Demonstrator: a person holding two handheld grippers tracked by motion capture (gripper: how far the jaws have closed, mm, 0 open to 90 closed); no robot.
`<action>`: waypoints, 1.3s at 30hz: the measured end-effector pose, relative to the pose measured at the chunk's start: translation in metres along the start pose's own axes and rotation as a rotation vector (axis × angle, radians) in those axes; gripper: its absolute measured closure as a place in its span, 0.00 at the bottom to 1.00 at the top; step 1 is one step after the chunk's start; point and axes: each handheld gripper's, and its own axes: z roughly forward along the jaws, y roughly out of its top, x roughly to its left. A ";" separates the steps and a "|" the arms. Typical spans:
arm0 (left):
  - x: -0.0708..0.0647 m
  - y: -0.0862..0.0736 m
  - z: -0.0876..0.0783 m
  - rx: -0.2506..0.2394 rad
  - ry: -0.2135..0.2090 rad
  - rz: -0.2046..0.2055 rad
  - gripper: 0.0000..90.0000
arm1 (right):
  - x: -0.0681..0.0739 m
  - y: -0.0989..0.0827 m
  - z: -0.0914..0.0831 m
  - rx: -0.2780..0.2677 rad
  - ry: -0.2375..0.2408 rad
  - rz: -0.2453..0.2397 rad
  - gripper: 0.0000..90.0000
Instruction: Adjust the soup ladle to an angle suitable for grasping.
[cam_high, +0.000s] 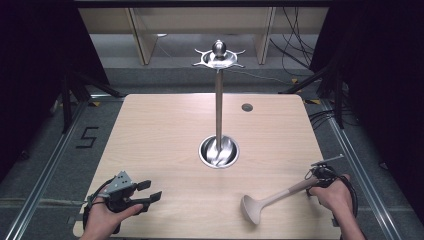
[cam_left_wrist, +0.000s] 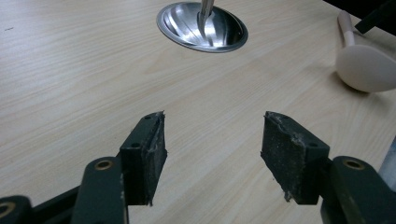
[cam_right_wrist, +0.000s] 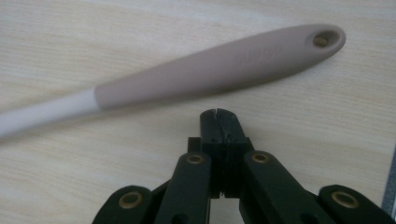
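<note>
Left tongs (cam_left_wrist: 212, 140) wide, empty – right tongs (cam_right_wrist: 219, 122) shut beside ladle (cam_right_wrist: 219, 63).

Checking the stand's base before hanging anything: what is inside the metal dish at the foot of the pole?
Inside the metal dish only the pole shows, rising from its middle among reflections. How the pole is fixed underneath cannot be seen.

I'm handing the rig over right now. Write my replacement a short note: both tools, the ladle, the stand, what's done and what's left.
Left tool: open, empty, low over the table's near left part.
Right tool: shut, holding nothing, tips just beside the ladle handle.
Ladle lies flat on the table, near right, bowl toward the middle.
Stand upright at centre, its top hooks bare.
Done: nothing hung yet.
Left, probably: open the right tool, grip the handle, hang the ladle by its end hole.
</note>
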 end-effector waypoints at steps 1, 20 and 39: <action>0.000 0.000 0.000 0.005 0.002 0.005 0.43 | 0.000 0.000 0.000 0.000 0.000 0.000 1.00; 0.000 -0.001 -0.001 0.009 0.009 0.000 0.43 | 0.003 0.034 0.008 -0.015 -0.039 -0.019 1.00; 0.001 -0.002 -0.002 0.005 0.005 -0.002 0.43 | 0.029 0.074 0.022 -0.084 -0.041 -0.007 0.94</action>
